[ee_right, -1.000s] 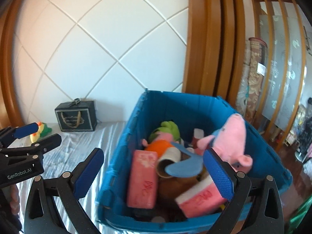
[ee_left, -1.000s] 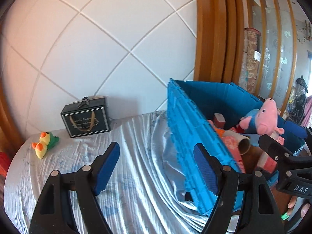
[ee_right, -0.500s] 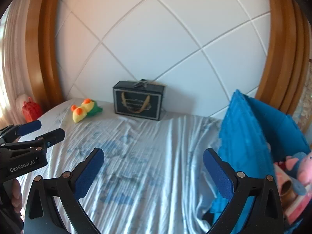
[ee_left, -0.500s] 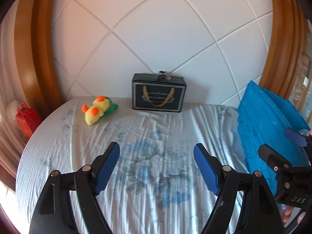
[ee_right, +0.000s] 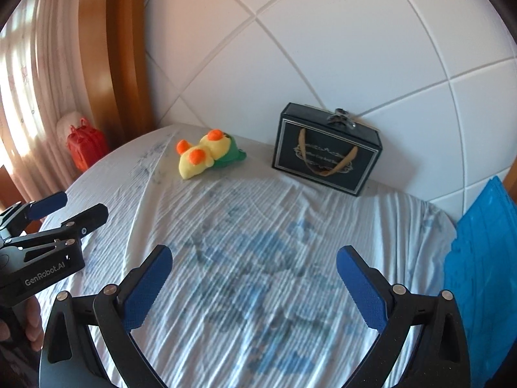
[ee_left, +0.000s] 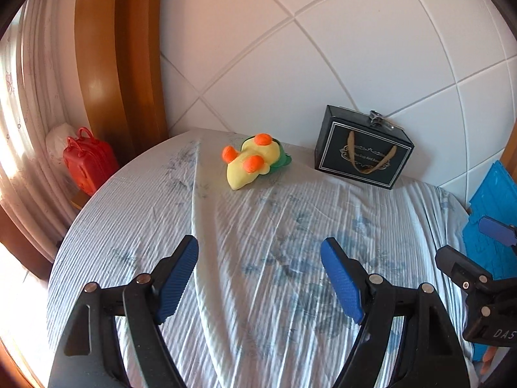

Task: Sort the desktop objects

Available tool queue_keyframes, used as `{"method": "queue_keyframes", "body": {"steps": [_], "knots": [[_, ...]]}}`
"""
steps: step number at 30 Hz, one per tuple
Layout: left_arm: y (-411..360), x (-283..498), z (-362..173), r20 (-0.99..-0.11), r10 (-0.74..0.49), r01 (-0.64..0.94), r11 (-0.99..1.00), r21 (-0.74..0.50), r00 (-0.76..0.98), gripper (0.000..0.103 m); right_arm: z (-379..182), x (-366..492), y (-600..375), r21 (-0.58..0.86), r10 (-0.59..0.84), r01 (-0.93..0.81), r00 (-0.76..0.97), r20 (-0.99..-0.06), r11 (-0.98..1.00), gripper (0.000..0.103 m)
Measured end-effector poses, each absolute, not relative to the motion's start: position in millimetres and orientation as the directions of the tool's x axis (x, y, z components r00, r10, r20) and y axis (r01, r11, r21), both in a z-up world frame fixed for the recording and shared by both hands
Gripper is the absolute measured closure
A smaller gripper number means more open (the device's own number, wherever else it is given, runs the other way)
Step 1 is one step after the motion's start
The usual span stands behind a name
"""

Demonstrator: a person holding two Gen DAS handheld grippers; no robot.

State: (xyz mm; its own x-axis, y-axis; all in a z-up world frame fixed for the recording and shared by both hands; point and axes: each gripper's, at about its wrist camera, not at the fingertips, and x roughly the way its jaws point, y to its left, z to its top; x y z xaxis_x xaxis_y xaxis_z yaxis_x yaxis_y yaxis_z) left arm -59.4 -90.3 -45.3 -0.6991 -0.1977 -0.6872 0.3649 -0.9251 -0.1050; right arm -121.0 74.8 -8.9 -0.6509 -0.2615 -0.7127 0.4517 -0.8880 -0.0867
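The left gripper (ee_left: 258, 278) hangs over the wrinkled white-and-blue cloth (ee_left: 258, 226) that covers the table, its blue-padded fingers (ee_left: 176, 279) spread wide apart with nothing between them. The right gripper (ee_right: 253, 286) hangs over the same cloth, its fingers (ee_right: 145, 291) also wide apart and empty. In the left wrist view the right gripper shows at the lower right edge of the frame; in the right wrist view the left gripper shows at the left edge.

A yellow plush toy (ee_left: 250, 161) with orange parts and a green back lies on its side on the cloth in the upper middle of the frame, near the white tiled wall (ee_left: 323, 48). Just to its right a dark box (ee_left: 363, 150) with a gold handle print stands against the wall, apart from the toy. A blue bin (ee_left: 491, 226) sits at the right edge of the frame. A small red case (ee_left: 89, 161) stands at the left, beyond the table edge, beside a wooden frame (ee_left: 122, 64).
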Motion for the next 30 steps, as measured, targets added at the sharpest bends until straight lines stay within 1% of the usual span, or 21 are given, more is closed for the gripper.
{"method": "queue_keyframes", "body": {"steps": [3, 7, 14, 21, 28, 30], "knots": [[-114, -77, -58, -0.702, -0.204, 0.395, -0.911, -0.120, -0.683, 0.025, -20, -142, 53, -0.095, -0.263, 0.476, -0.629, -0.731, -0.874, 0.000], [-136, -107, -79, -0.720, -0.186, 0.393, -0.910, -0.130, -0.668, 0.025, -39, -179, 29, -0.115, -0.251, 0.499, -0.606, -0.755, -0.859, 0.000], [-170, -180, -132, -0.773, -0.209, 0.436, -0.895, -0.096, -0.599, 0.025, -92, -263, 9, -0.074, -0.247, 0.504, -0.539, -0.806, -0.861, 0.000], [-187, -265, -182, -0.791, -0.206, 0.400, -0.915, -0.053, -0.577, 0.025, -140, -341, -2, -0.072, -0.225, 0.494, -0.515, -0.827, -0.866, 0.000], [-199, -329, -227, -0.818, -0.185, 0.361, -0.932, -0.030, -0.544, 0.025, -169, -407, -28, 0.019, -0.277, 0.490, -0.461, -0.843, -0.872, 0.000], [-204, -341, -238, -0.825, -0.196, 0.358, -0.934, -0.009, -0.531, 0.025, -176, -420, -36, 0.029, -0.284, 0.496, -0.449, -0.847, -0.868, 0.000]]}}
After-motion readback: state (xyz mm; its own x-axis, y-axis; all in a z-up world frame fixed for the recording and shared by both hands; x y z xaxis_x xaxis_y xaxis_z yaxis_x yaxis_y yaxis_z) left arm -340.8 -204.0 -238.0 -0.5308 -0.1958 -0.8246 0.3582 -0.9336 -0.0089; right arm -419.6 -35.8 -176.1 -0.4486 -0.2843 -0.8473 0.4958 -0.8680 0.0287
